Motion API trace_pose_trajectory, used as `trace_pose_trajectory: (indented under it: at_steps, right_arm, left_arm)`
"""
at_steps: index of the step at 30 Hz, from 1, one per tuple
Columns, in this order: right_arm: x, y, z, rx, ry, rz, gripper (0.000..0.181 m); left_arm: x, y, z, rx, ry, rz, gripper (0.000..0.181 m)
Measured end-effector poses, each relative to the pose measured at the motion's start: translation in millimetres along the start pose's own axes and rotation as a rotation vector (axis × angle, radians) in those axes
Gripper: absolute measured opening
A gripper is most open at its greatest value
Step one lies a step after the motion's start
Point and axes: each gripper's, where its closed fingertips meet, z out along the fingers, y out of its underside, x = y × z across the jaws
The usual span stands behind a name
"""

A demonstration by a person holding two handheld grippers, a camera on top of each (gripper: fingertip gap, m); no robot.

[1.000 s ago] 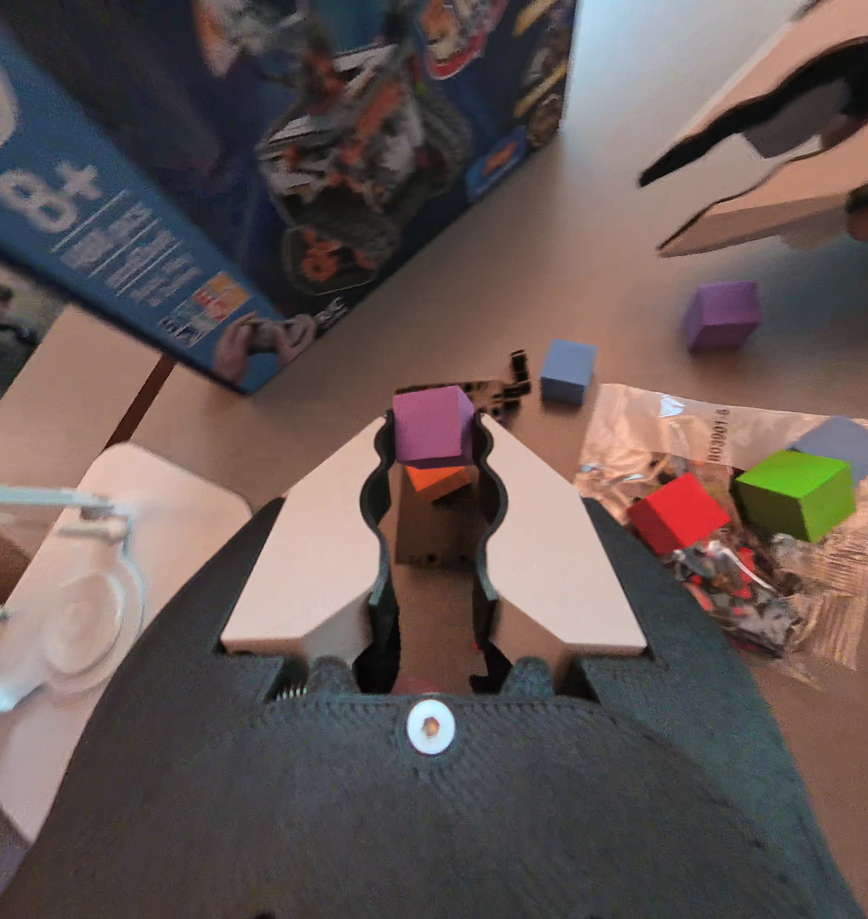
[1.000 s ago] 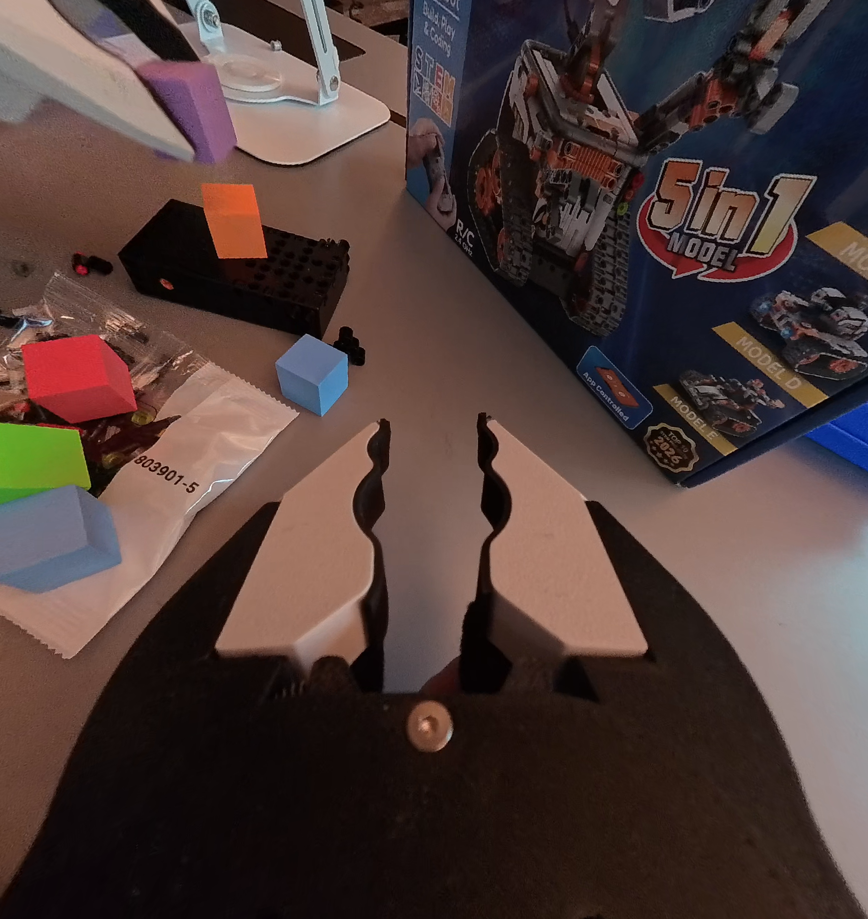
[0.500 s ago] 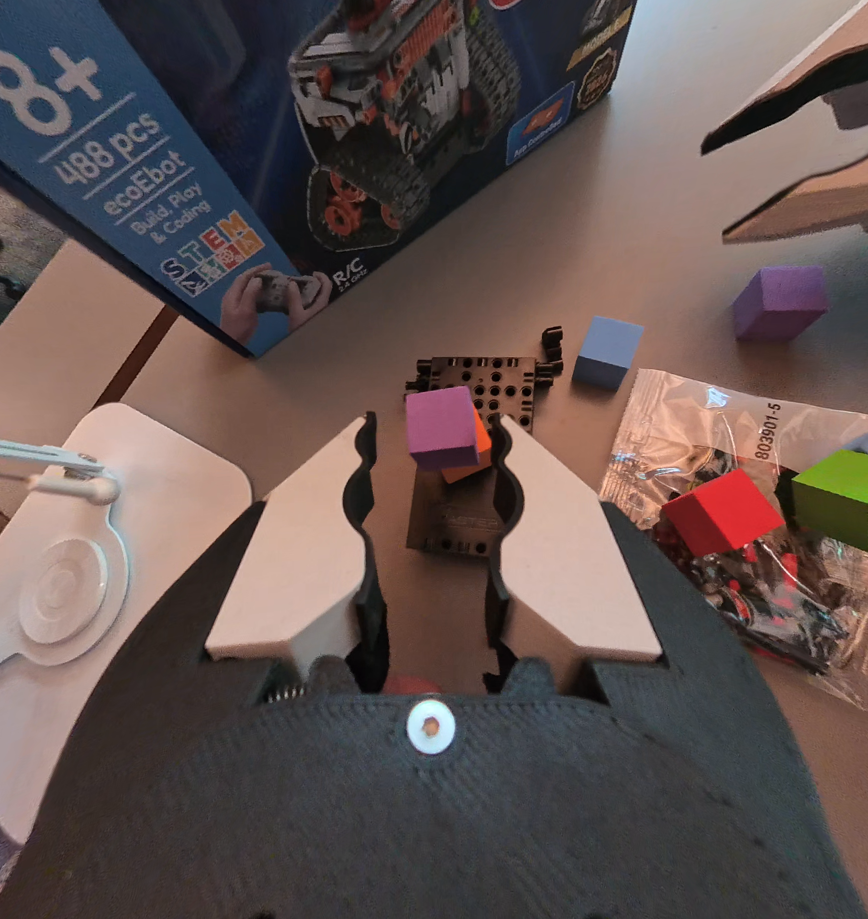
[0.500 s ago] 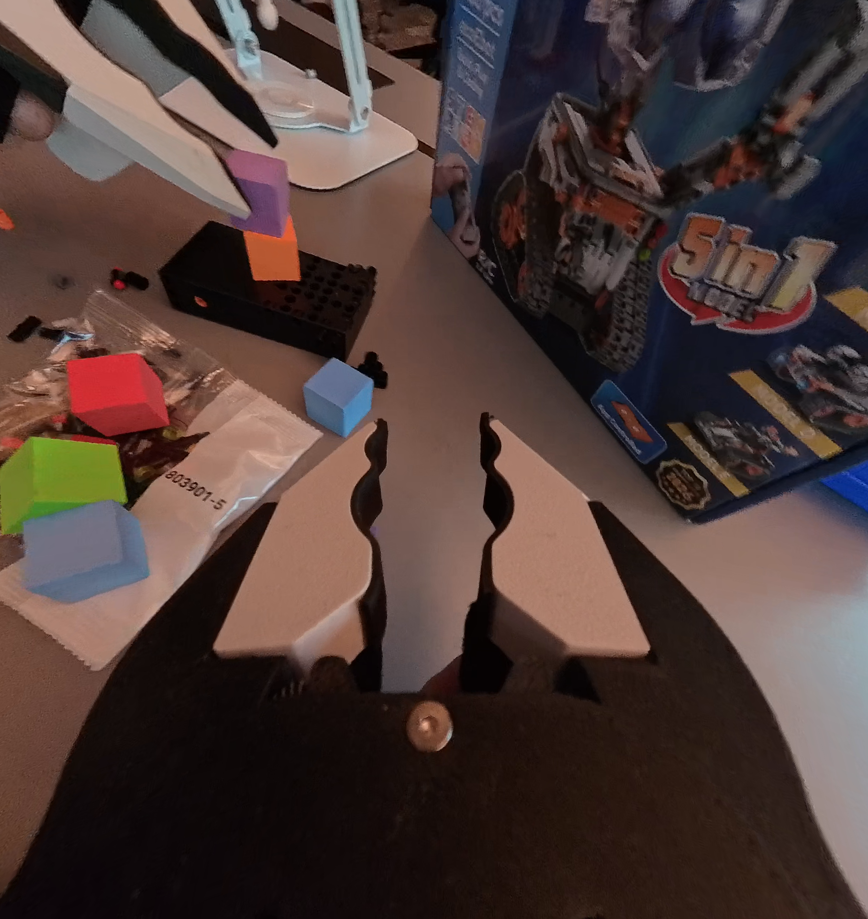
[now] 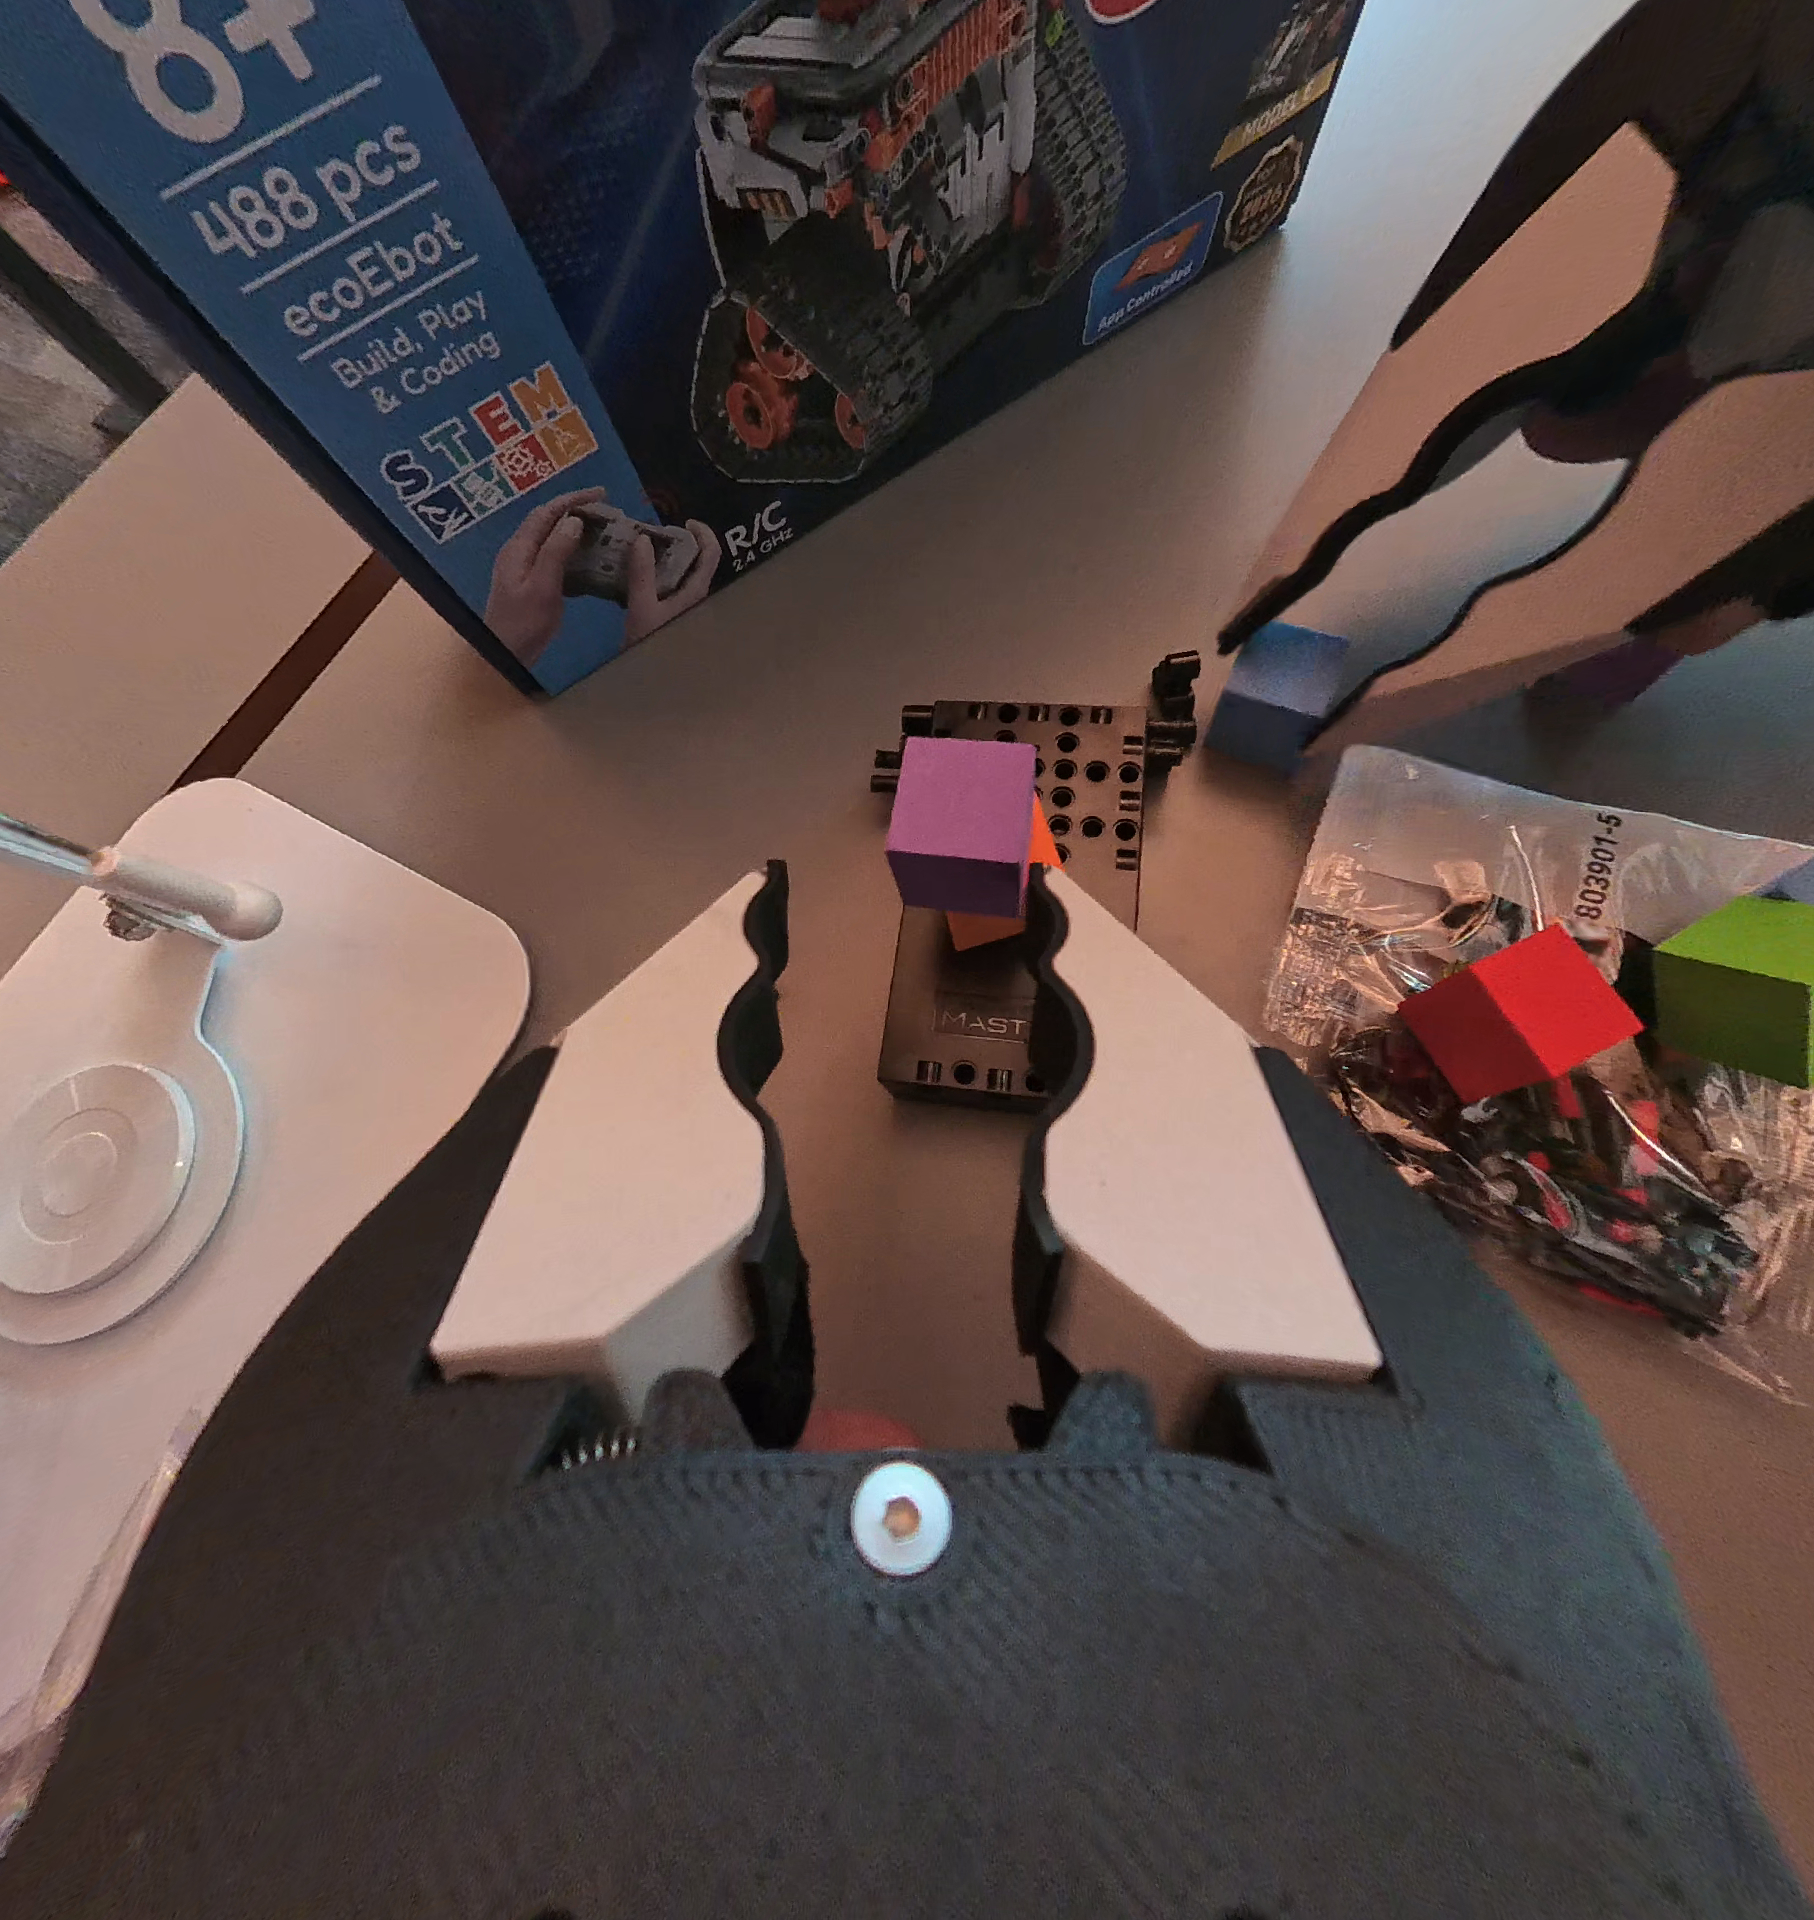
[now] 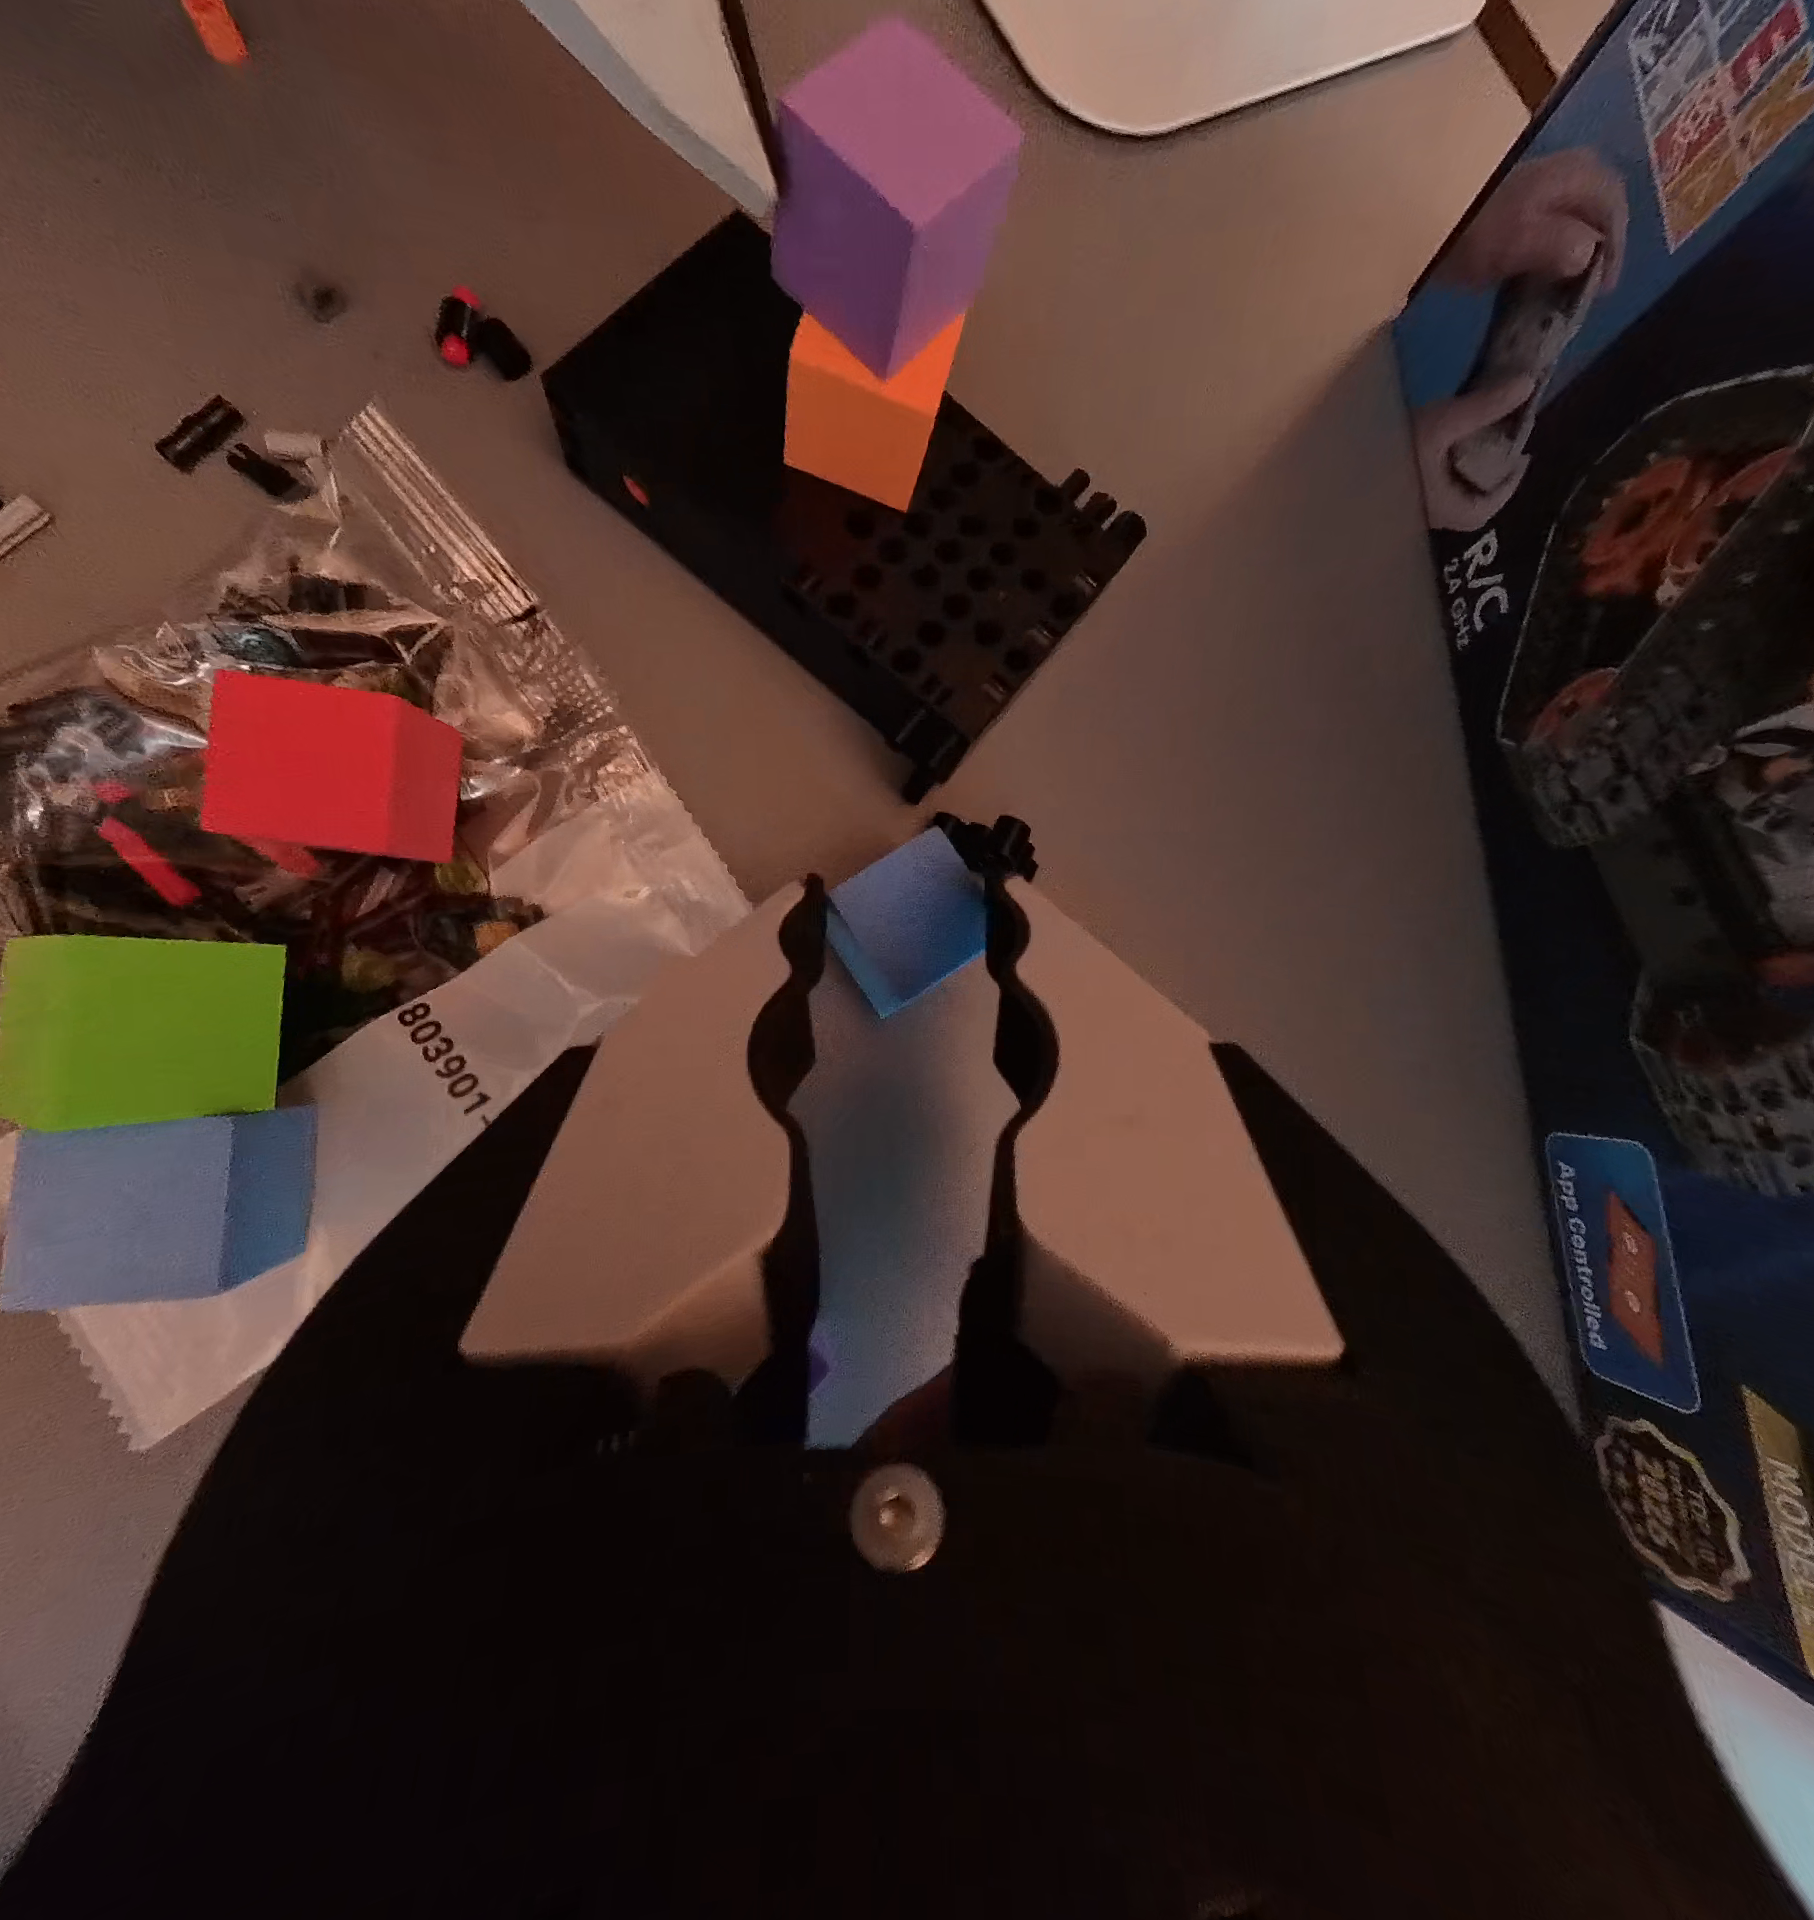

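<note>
A purple cube (image 5: 960, 821) stands on an orange cube (image 5: 976, 928) on top of a black perforated block (image 5: 986, 1029). My left gripper (image 5: 905, 878) is open and empty, with its tips just short of the stack. The stack also shows in the right wrist view: the purple cube (image 6: 882, 197), the orange cube (image 6: 851, 416) and the block (image 6: 934, 592). My right gripper (image 6: 901, 904) is shut on a small blue cube (image 6: 908, 930) that rests on the table. Its fingers (image 5: 1485, 416) reach in from the upper right around the same cube (image 5: 1272, 696).
A big blue toy box (image 5: 674, 260) stands behind the block. A clear bag of parts (image 6: 311, 675) carries a red cube (image 6: 326, 764) and a green cube (image 6: 139, 1029), with a larger blue cube (image 6: 155, 1210) beside it. A white stand base (image 5: 207, 1091) lies at the left. The grippers' ends are close to 12 centimeters from one another. To reach the black perforated block (image 5: 986, 1029) in a straight line is about 5 centimeters for my left fingers, about 11 centimeters for my right. The right camera catches it too, in the right wrist view (image 6: 722, 332).
My left gripper opened, left the purple cube on the orange cube and drew back a little. My right gripper moved down to the small blue cube and its pads came together on it.
</note>
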Motion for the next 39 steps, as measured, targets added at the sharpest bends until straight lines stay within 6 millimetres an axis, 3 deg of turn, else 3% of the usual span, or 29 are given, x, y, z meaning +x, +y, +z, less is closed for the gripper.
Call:
trace_pose_trajectory:
  at_steps: [5,10,13,18,25,30,34,39]
  right_arm:
    - [2.5,-8.5,-14.9,0.039,-0.001,0.001,0.028]
    - [1.5,-70.2,-43.9,0.219,-0.020,-0.006,0.029]
    - [-0.9,-98.0,-44.8,0.254,-0.050,-0.016,0.029]
    - [4.2,-120.9,-32.4,0.237,-0.053,-0.021,0.029]
    - [2.5,-129.0,-22.6,0.207,-0.078,-0.027,0.029]
    - [-0.9,-121.6,-11.0,0.140,-0.102,-0.019,0.030]
    - [-0.6,-115.0,-2.3,0.099,-0.088,-0.023,0.047]
    - [4.2,-115.9,-36.2,0.160,-0.017,-0.027,0.049]
  left_arm:
    - [0.8,-3.4,-6.6,0.033,0.038,-0.017,0.045]
    - [4.3,1.2,-1.4,0.019,0.061,-0.026,0.043]
    - [9.5,7.1,4.7,-0.012,0.069,-0.010,0.039]
    - [14.5,6.4,11.3,0.003,0.091,-0.028,0.034]
    - [24.2,10.3,18.2,-0.019,0.120,-0.003,0.029]
    - [26.3,12.2,15.5,-0.018,0.149,-0.016,0.046]
    - [23.1,10.8,9.4,0.000,0.158,-0.028,0.052]
    - [18.1,8.3,2.2,0.019,0.149,-0.024,0.053]
